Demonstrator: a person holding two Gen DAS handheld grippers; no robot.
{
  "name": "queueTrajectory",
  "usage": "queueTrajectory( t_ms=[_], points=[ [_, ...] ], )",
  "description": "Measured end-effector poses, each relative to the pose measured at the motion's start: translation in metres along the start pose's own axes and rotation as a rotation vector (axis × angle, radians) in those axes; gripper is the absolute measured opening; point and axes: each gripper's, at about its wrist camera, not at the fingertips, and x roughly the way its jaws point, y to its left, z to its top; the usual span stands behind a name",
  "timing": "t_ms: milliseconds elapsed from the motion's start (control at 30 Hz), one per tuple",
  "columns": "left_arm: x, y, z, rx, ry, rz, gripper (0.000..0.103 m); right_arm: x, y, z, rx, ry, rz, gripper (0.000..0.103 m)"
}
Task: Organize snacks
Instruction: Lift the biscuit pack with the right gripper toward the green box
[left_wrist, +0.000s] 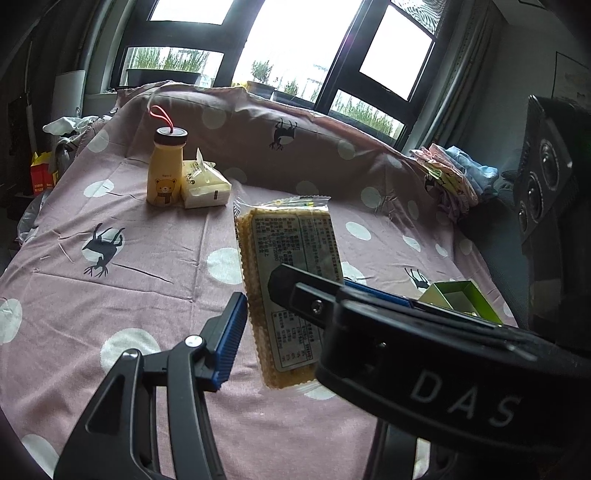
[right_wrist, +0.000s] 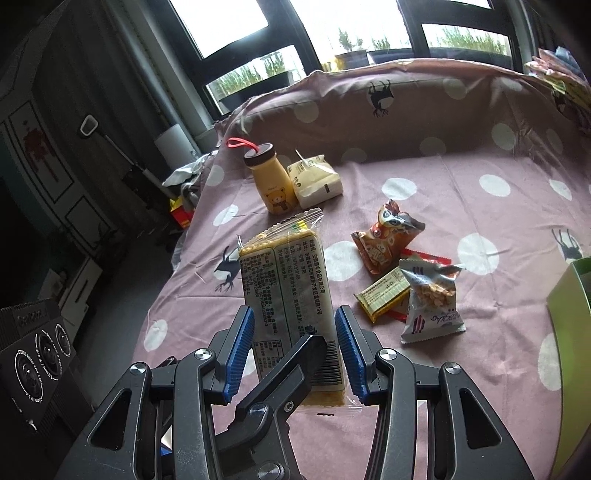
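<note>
Right wrist view: my right tongs (right_wrist: 295, 354) and left tongs (left_wrist: 258, 325) both clamp one cracker packet (right_wrist: 291, 280) above the bed (right_wrist: 461, 206), snacks (right_wrist: 402, 273) at three o'clock; pulling my hands apart could tear the wrapper.

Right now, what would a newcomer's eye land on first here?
The long yellow cracker pack, held up off the pink spotted bedspread with both tools closed on its lower end: the right tool and the left tool. Behind it stands a yellow bear bottle; loose snack bags lie to its right.
</note>
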Motion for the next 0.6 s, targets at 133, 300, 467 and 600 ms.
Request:
queueTrajectory(
  t_ms=[133, 300, 467, 600],
  points=[
    [-0.007, -0.003, 0.001, 0.009, -0.024, -0.002, 0.05, -0.006, 0.002, 0.0, -0.001, -0.014, 0.008, 0.05],
    [-0.017, -0.009, 0.004, 0.014, -0.057, -0.019, 0.051, -0.02, 0.007, 0.0, -0.021, -0.054, 0.007, 0.05],
    [-0.031, -0.023, 0.008, 0.049, -0.105, -0.015, 0.051, -0.038, 0.01, 0.001, -0.032, -0.097, 0.02, 0.05],
    [-0.04, -0.034, 0.012, 0.068, -0.129, -0.037, 0.051, -0.056, 0.011, 0.003, -0.044, -0.146, 0.016, 0.051]
  ],
)
